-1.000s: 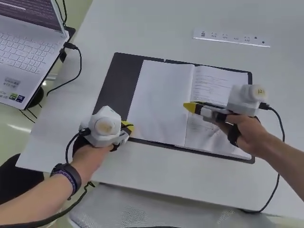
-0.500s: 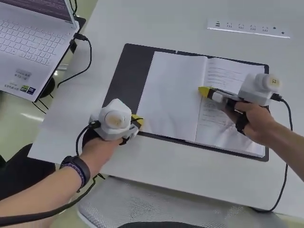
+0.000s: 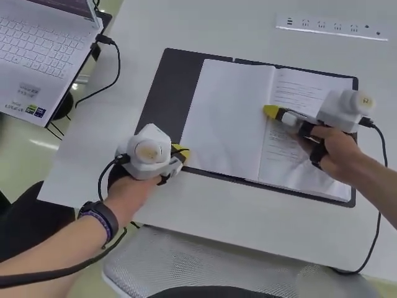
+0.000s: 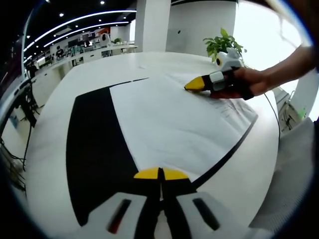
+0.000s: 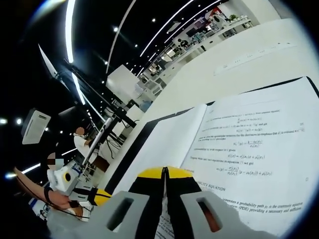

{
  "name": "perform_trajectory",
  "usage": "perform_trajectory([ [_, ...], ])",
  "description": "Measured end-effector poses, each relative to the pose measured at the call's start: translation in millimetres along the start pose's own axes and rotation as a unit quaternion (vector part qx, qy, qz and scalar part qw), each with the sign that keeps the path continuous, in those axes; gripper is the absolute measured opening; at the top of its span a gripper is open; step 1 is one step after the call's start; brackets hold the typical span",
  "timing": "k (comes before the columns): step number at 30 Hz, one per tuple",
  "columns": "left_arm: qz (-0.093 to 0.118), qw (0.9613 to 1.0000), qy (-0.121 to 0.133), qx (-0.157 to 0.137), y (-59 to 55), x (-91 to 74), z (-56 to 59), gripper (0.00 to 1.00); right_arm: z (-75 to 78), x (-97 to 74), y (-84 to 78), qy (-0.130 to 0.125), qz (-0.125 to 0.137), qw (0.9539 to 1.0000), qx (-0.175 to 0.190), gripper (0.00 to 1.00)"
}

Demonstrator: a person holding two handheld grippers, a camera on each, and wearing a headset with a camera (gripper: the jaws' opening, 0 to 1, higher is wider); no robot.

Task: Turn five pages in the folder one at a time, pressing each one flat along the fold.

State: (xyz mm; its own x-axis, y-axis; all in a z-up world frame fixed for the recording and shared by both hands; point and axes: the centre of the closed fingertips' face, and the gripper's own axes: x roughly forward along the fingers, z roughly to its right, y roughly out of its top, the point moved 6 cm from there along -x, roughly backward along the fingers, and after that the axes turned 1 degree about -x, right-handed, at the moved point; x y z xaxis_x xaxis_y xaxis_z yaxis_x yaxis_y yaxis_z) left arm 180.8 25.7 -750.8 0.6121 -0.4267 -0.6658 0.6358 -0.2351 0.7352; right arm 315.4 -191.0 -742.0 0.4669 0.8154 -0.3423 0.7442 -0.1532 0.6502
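Your right claw (image 3: 268, 111) has slid a little toward 12 o'clock along the fold of the folder (image 3: 167, 93), away from mid-page.

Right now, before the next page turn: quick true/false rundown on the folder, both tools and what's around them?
1. The folder lies open on the table. True.
2. The right tool has its tip on the printed page, close to the fold. True.
3. The left tool holds a lifted page. False: it is shut at the folder's near edge, and the pages lie flat.
4. The laptop sits to the right of the folder. False: it is at the far left.
5. A power strip lies on the table beyond the folder. True.
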Motion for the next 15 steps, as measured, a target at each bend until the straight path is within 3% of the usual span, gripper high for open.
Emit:
perform_trajectory([
  [8,-0.002,1.0,-0.004,0.001,0.4,-0.8,-0.5,0.0,13.4,12.1,16.4,-0.025,0.044,0.9974,0.052,0.0],
  [10,-0.001,1.0,-0.004,-0.001,0.2,-0.9,-0.4,0.0,23.0,16.3,21.8,-0.033,0.053,0.9965,0.056,0.0],
  [15,0.0,1.0,-0.002,-0.004,0.9,-1.2,0.8,0.0,25.9,21.7,32.1,-0.045,0.078,0.9928,0.078,0.0],
])
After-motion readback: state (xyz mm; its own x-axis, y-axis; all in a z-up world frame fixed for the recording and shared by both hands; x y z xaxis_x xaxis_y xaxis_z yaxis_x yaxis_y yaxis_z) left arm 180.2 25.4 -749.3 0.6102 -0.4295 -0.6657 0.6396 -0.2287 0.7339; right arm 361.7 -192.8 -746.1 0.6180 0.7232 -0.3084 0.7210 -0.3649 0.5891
